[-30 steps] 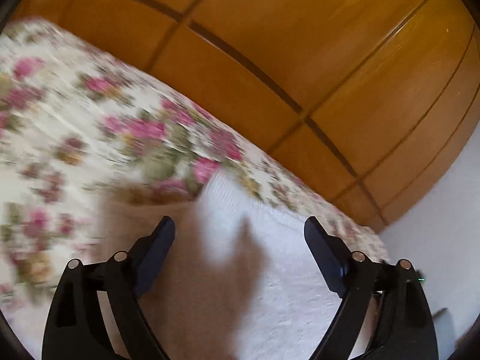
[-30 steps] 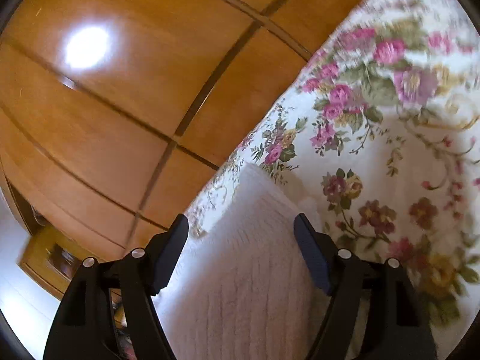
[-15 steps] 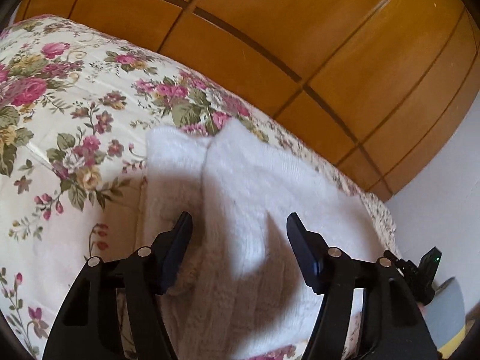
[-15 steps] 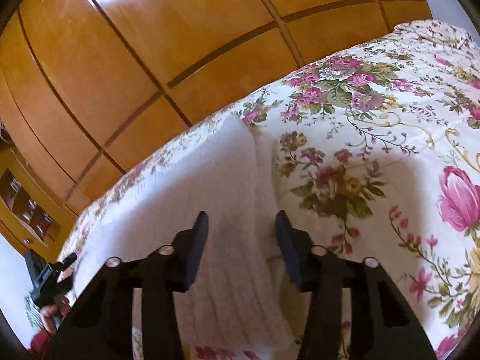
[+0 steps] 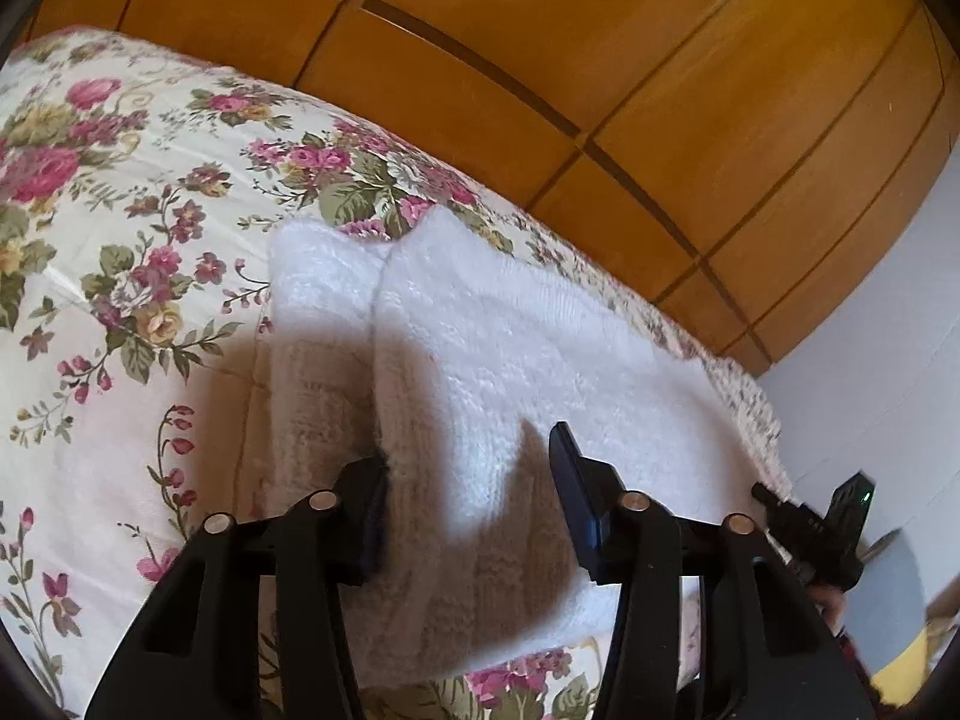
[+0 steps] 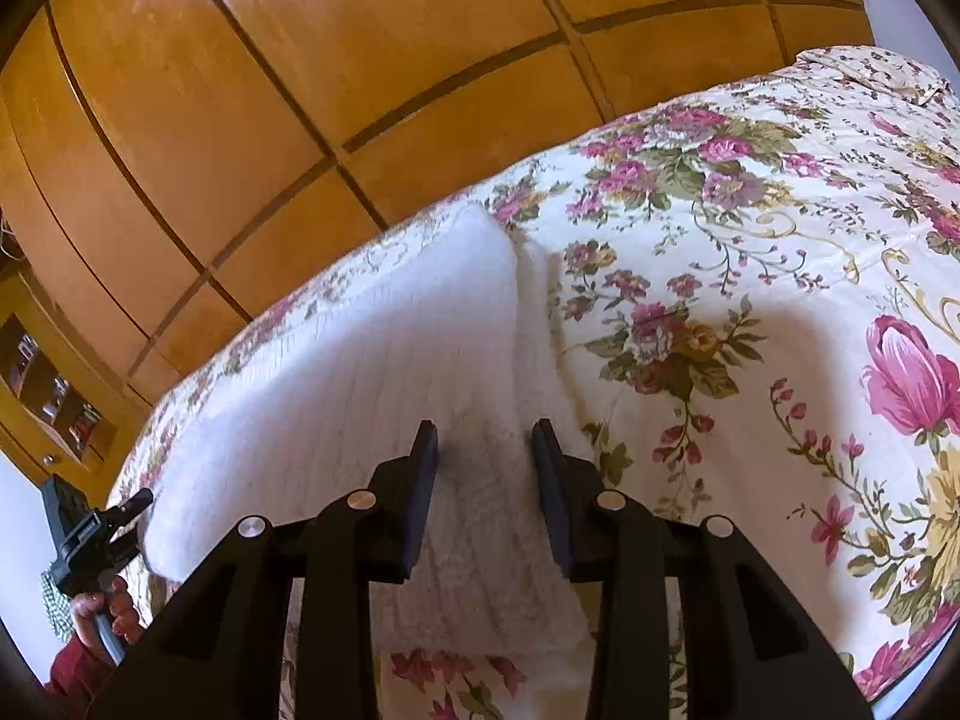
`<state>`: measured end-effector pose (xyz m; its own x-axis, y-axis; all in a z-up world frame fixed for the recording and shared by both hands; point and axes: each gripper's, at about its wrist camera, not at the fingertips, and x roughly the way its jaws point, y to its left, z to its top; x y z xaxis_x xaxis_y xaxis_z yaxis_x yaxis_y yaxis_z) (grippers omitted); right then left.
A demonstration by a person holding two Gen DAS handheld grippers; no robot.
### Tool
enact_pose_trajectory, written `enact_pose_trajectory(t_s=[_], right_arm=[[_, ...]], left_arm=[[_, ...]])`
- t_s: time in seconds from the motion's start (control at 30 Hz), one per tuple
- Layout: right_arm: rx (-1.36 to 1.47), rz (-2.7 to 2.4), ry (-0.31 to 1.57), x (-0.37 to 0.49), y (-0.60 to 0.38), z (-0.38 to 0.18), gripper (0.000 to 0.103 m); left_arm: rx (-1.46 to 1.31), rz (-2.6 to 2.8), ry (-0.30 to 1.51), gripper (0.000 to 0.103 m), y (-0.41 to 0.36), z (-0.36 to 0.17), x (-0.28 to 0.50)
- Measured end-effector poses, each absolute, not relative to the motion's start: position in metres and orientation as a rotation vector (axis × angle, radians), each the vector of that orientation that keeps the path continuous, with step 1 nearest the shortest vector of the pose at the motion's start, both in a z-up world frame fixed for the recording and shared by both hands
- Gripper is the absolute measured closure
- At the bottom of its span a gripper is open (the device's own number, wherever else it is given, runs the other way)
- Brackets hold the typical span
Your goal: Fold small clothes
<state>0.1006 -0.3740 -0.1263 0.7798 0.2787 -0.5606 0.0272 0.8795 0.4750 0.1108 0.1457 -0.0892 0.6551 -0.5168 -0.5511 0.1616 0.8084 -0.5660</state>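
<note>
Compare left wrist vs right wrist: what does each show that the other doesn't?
Left wrist only: the left gripper up close, its jaws having just been closing around a raised fold of the white knit garment, and a pale wall at the right edge.

Right wrist only: the right gripper up close, jaws likewise closing over the garment's edge, and a wooden shelf unit at the left.

Both: the garment, the floral bedspread, the wooden wardrobe panels, and the opposite gripper at the frame edge.

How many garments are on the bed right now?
1: a white knitted garment lies on the floral bedspread near its edge, between both wrist cameras. Any hidden underneath cannot be ruled out.
</note>
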Motion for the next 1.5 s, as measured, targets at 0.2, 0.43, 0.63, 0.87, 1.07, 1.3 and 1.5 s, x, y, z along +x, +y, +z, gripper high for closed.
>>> enact_pose_trajectory(t_s=[0.2, 0.43, 0.63, 0.87, 1.07, 1.3, 1.5], right_arm=[[0.449, 0.135, 0.654, 0.095, -0.371, -0.114, 0.097], [0.399, 0.206, 0.623, 0.068, -0.361, -0.090, 0.098], [0.385, 0.136, 0.745, 0.074, -0.368, -0.136, 0.098], [0.385, 0.138, 0.719, 0.066, -0.365, -0.129, 0.070], [0.158, 0.064, 0.641, 0.069, -0.331, -0.090, 0.063], [0.006, 0.014, 0.672, 0.111, -0.289, -0.084, 0.063], [0.052, 0.005, 0.710, 0.140, -0.280, -0.089, 0.063]], left_arm=[[-0.593, -0.439, 0.710, 0.098, 0.162, -0.077, 0.095], [-0.540, -0.461, 0.695, 0.098, 0.169, -0.061, 0.054], [-0.444, -0.376, 0.821, 0.098, 0.163, -0.110, 0.060], [-0.560, -0.324, 0.759, 0.057, 0.173, -0.095, 0.060], [-0.371, -0.295, 0.614, 0.044, 0.143, -0.047, 0.066], [-0.254, -0.430, 0.681, 0.032, 0.079, -0.046, 0.112], [-0.218, -0.444, 0.766, 0.028, 0.048, -0.054, 0.149]])
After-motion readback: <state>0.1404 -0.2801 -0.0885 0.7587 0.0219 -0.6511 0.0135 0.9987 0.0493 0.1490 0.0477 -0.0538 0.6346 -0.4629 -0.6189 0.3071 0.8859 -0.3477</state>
